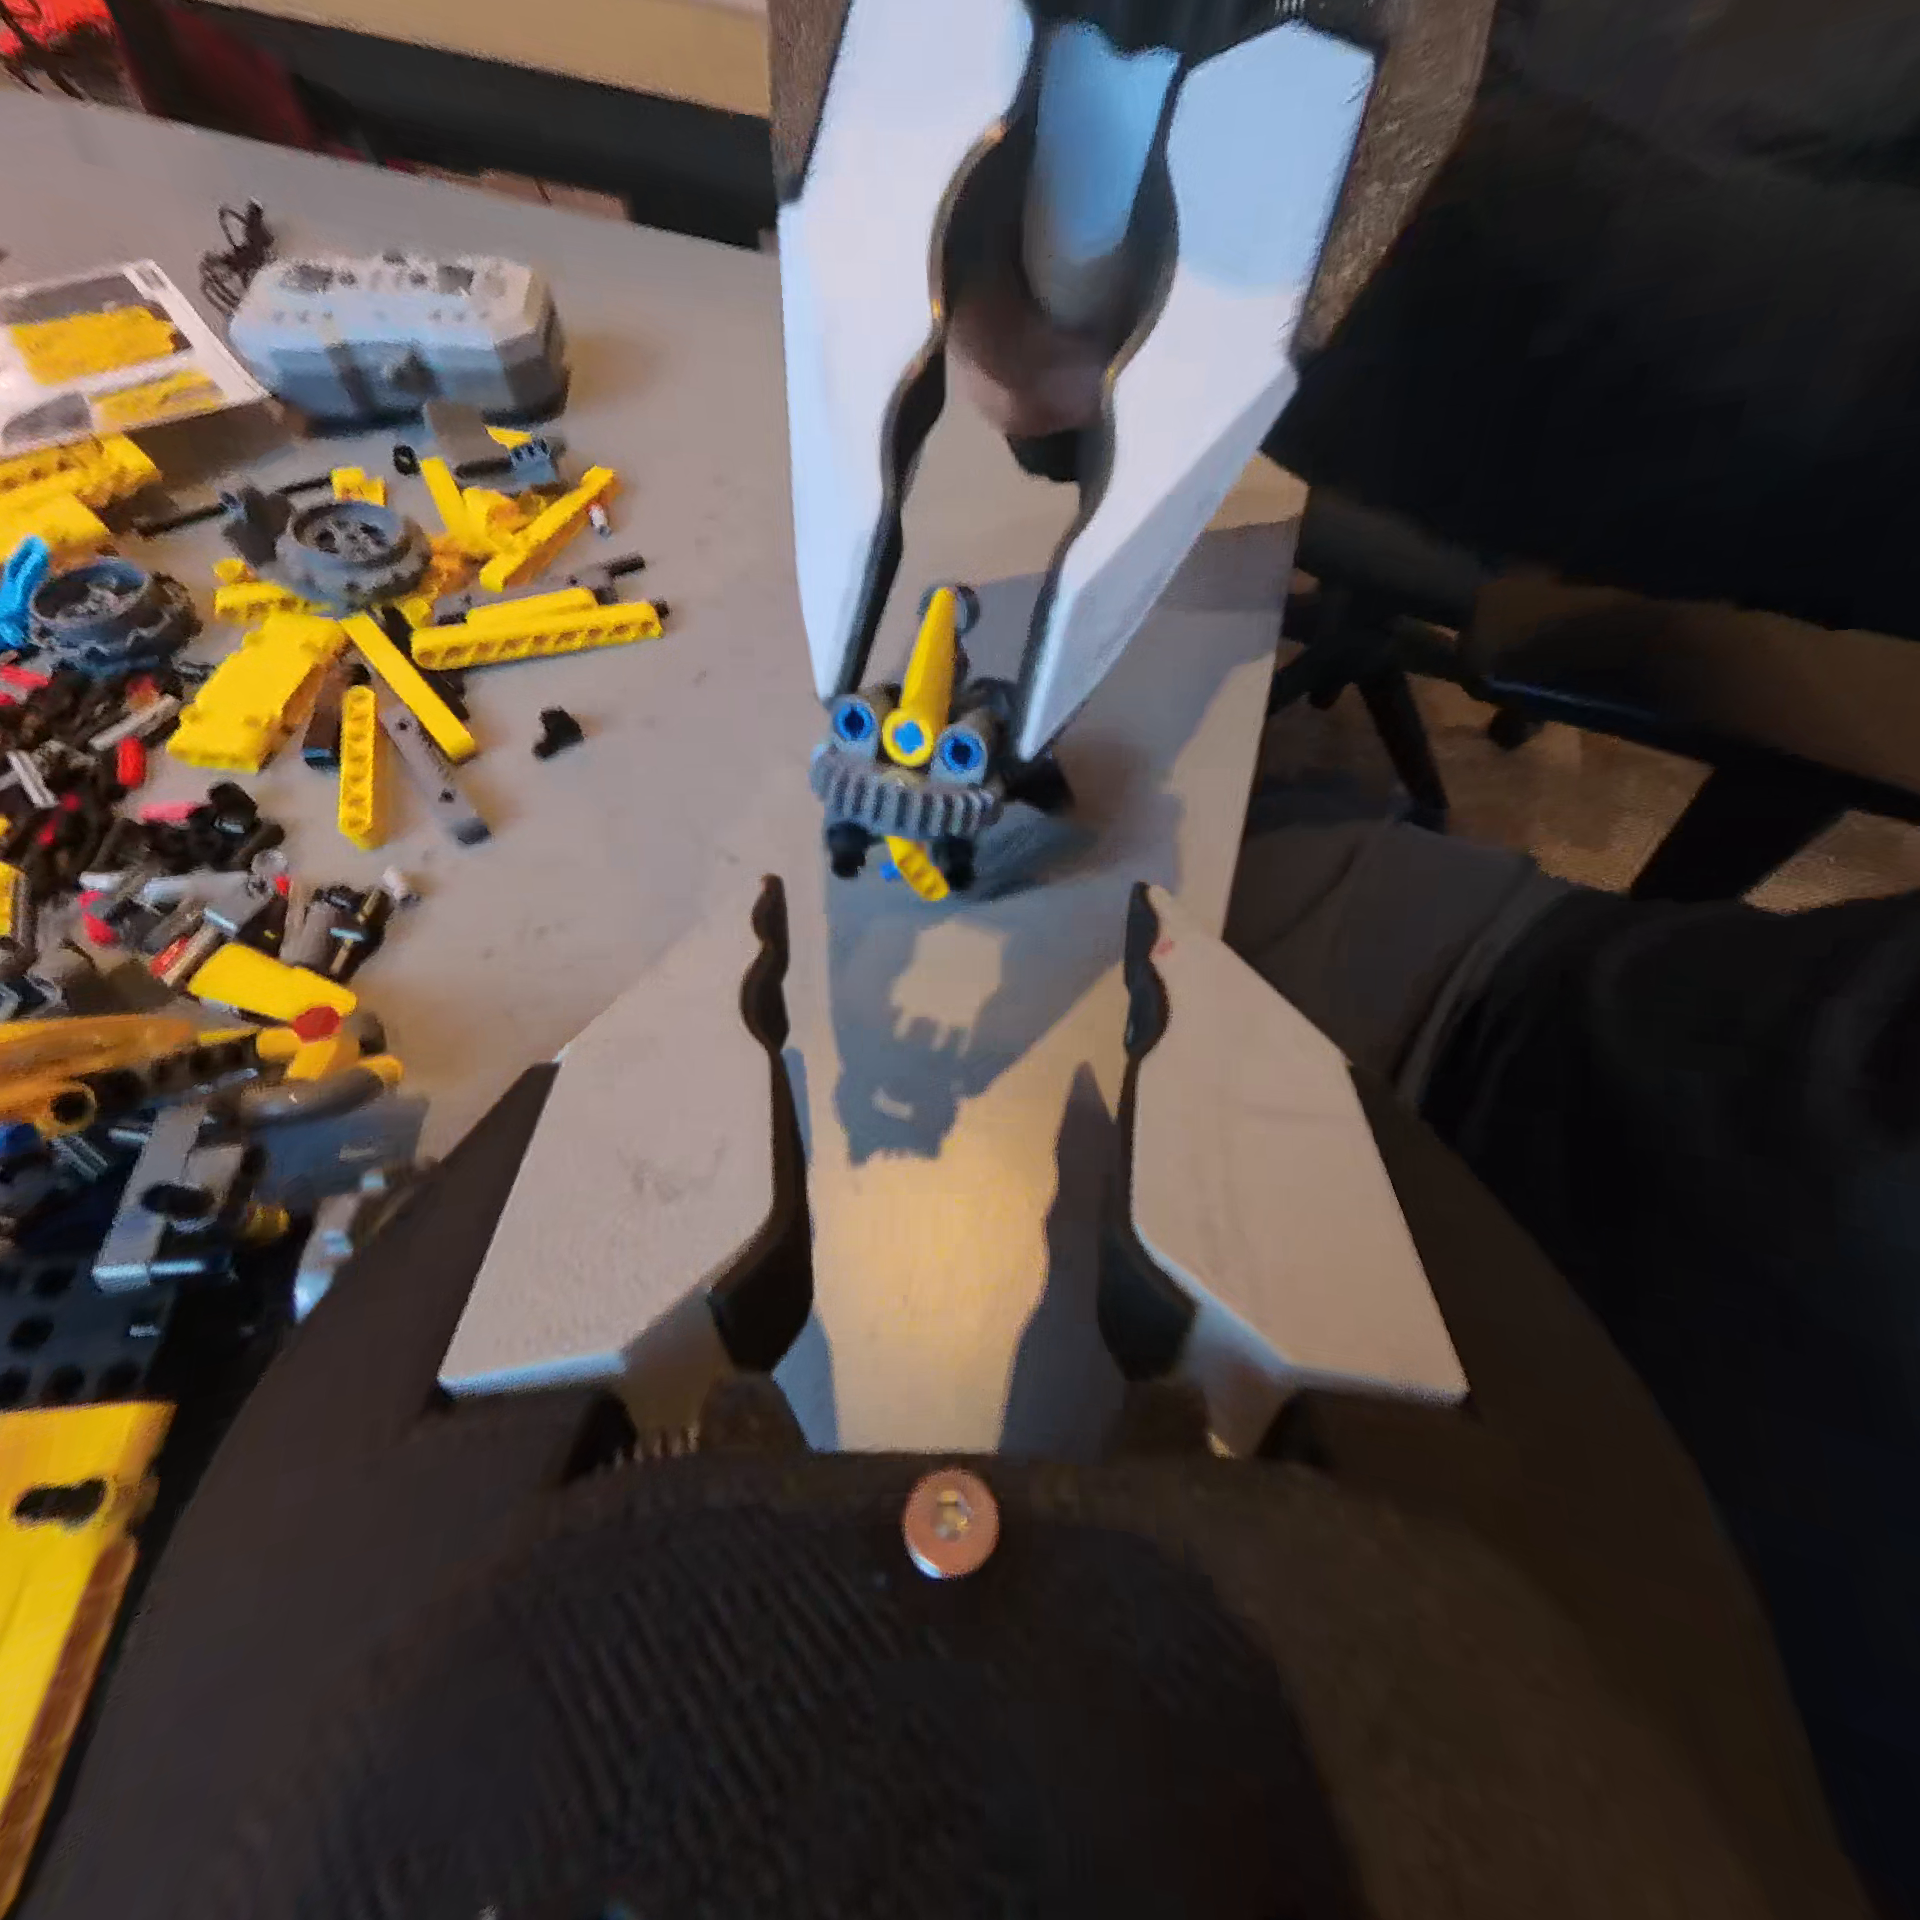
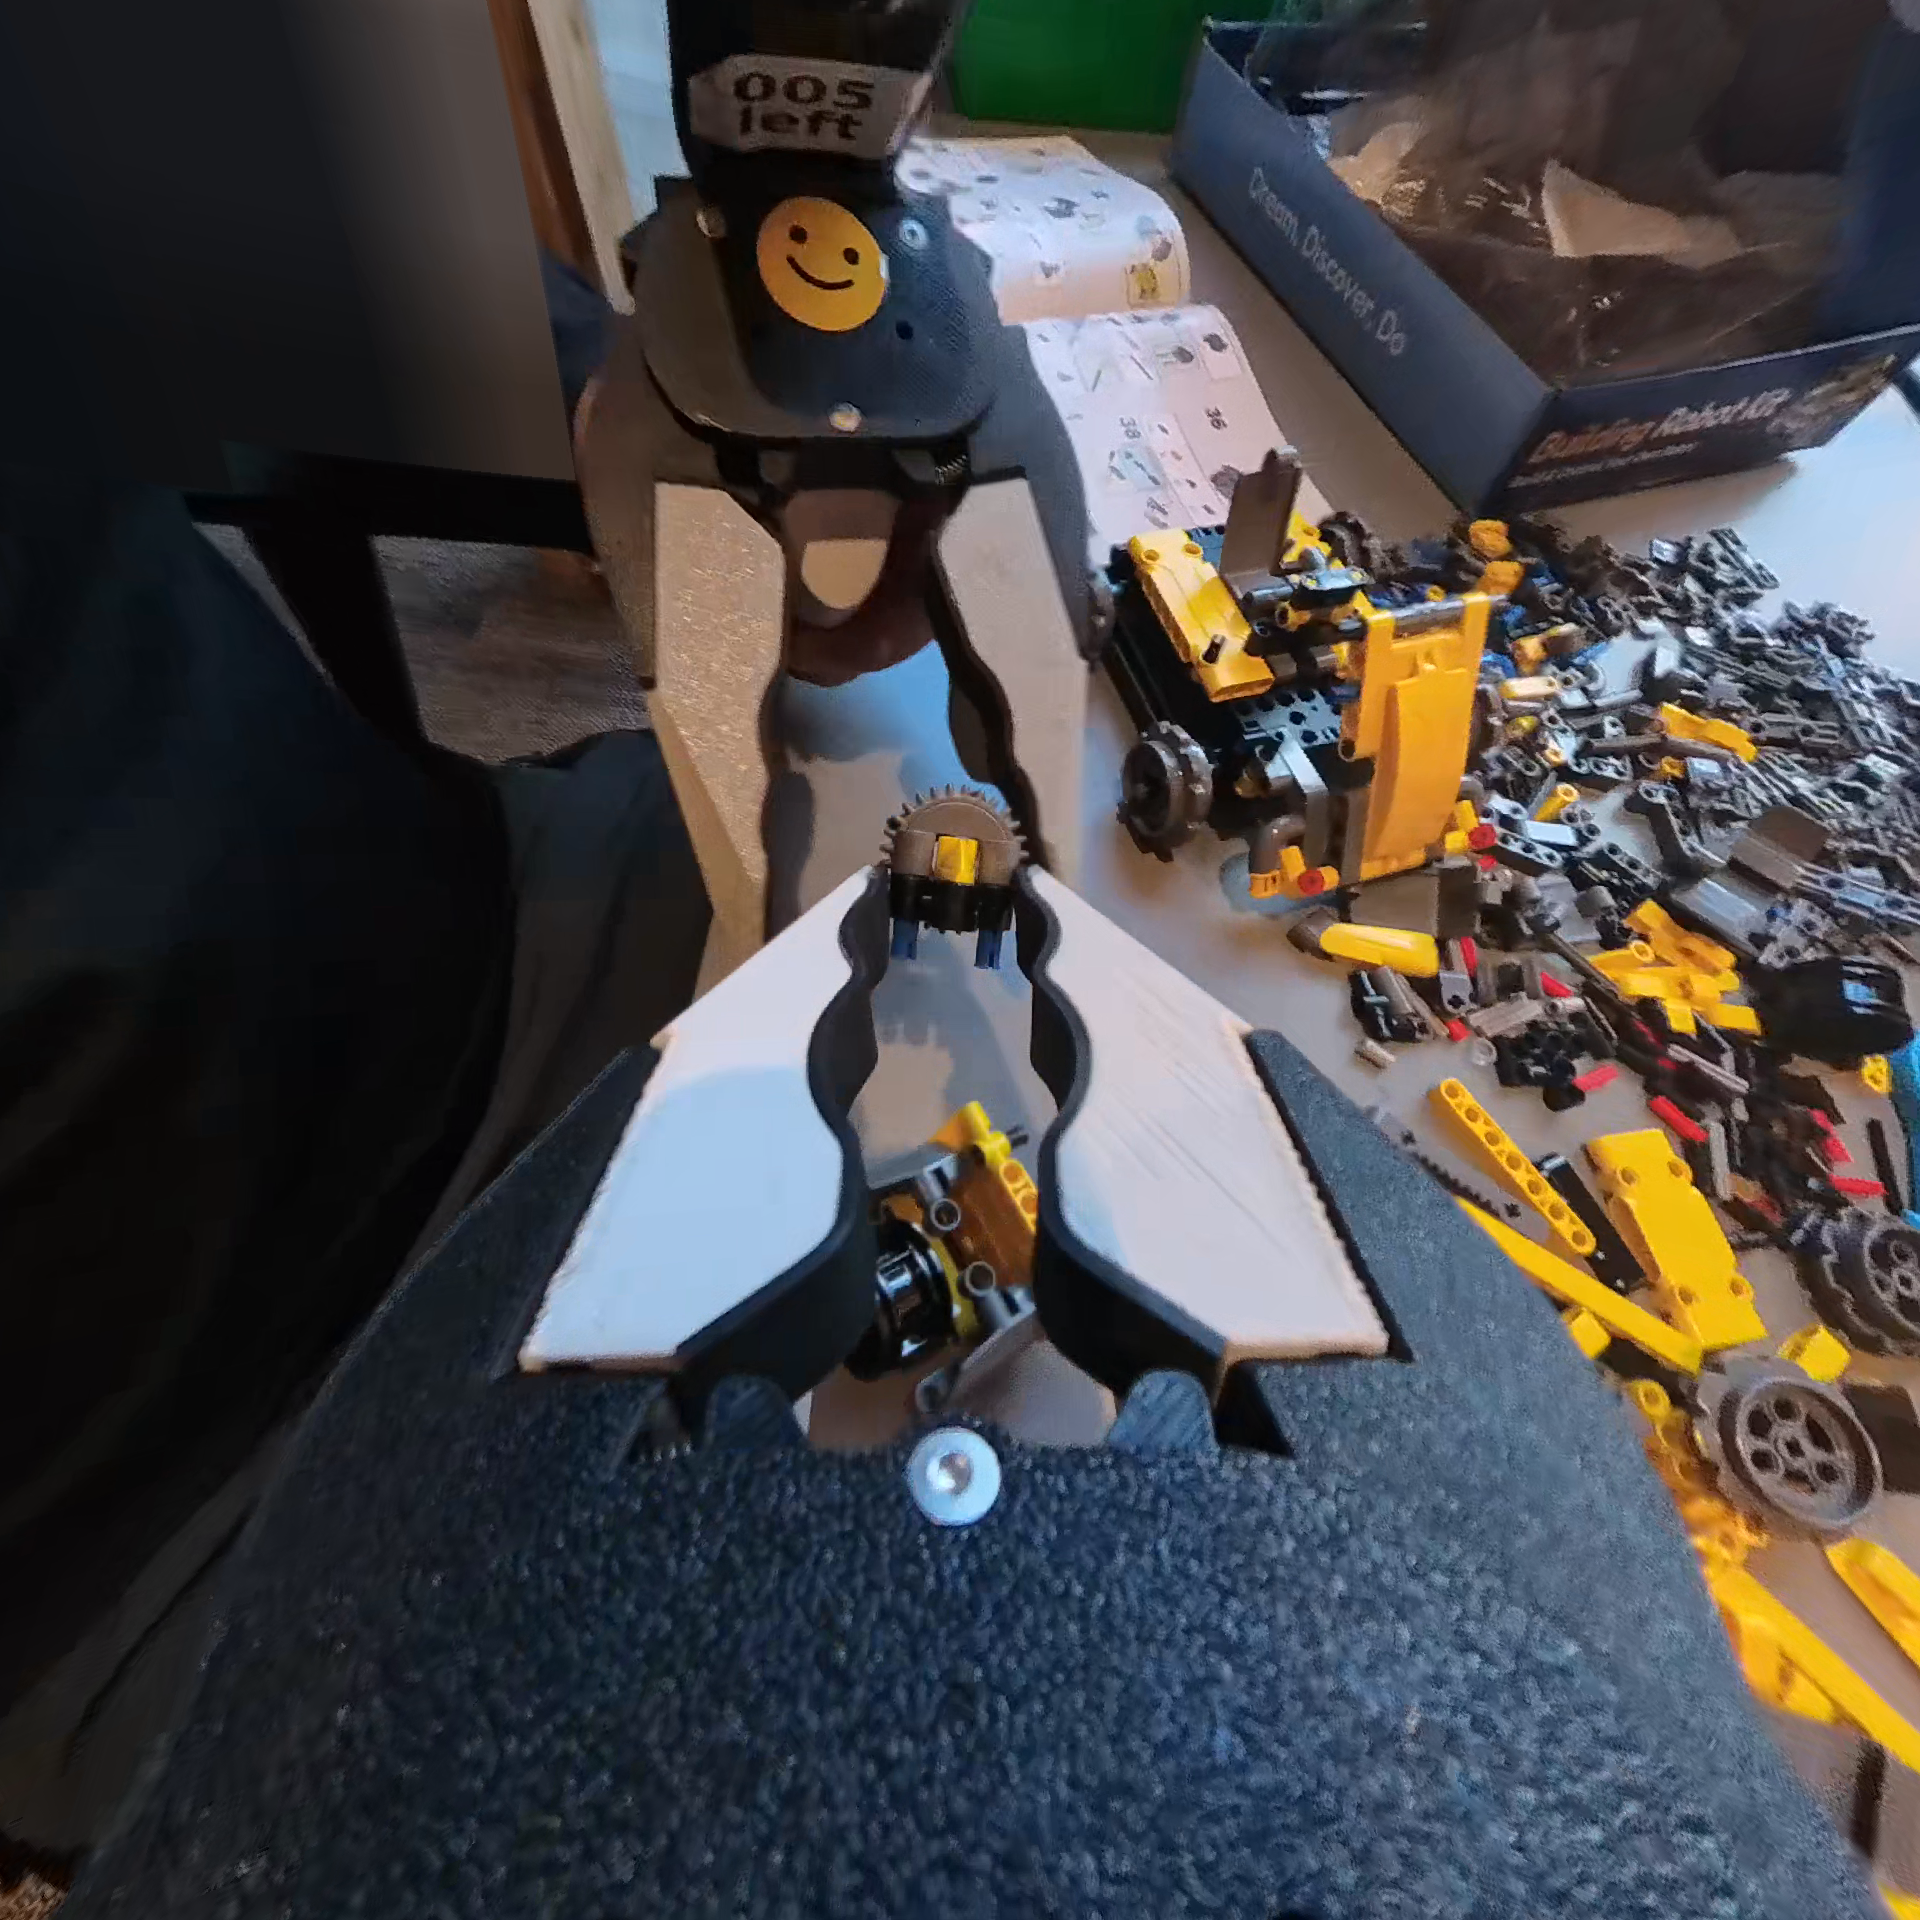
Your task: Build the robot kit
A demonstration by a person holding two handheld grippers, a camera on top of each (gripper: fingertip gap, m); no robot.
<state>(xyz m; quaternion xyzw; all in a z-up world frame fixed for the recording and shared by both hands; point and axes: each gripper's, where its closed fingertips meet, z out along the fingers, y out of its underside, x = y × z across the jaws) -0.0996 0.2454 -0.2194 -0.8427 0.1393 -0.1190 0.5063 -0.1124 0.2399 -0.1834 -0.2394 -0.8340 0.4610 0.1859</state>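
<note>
Two grippers nose to nose over one little gear assembly (image 1: 906, 764) near the table (image 1: 675, 343) edge

Left of the gear assembly, the brick pile (image 1: 260, 727) is blurry and cut off. Left gripper (image 1: 951, 899) sits just short of it, jaws wide, empty. Right gripper (image 2: 948, 881) pinches it at the fingertips, jaws nearly closed. Only the right wrist view shows the half-built yellow vehicle (image 2: 1320, 707) and dark box (image 2: 1538, 270).

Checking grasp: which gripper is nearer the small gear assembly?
Right. The right gripper is shut on the small gear assembly; the left gripper is open, just short of it.
</note>
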